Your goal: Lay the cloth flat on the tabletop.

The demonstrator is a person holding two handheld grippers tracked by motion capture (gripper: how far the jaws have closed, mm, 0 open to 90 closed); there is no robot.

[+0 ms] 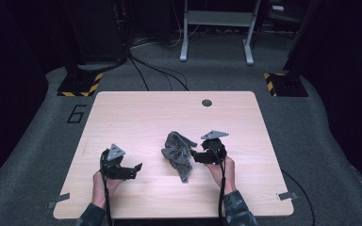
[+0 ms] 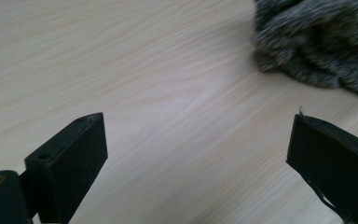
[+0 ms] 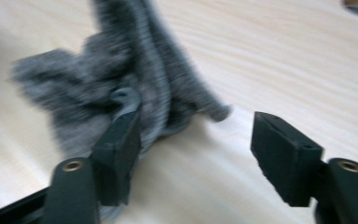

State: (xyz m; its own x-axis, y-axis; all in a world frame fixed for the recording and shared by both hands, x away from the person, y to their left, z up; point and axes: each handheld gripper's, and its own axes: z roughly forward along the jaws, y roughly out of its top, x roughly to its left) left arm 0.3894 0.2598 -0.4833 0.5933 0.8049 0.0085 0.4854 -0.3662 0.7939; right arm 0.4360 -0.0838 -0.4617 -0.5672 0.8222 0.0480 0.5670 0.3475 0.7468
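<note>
Right gripper view: right gripper (image 3: 196, 140) jaws wide apart, one seemingly touching the grey cloth (image 3: 121, 79); left gripper (image 2: 196, 140) spread, empty. Bunch fabric between before closing.

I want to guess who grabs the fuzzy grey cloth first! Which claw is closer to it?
The right claw, probably. It sits open right at the grey cloth, one of its jaws already against the fabric. The left claw, also open, rests over bare table, with a clear gap to the cloth.

A "6" (image 1: 77, 114) marks the grey floor (left of table).
</note>
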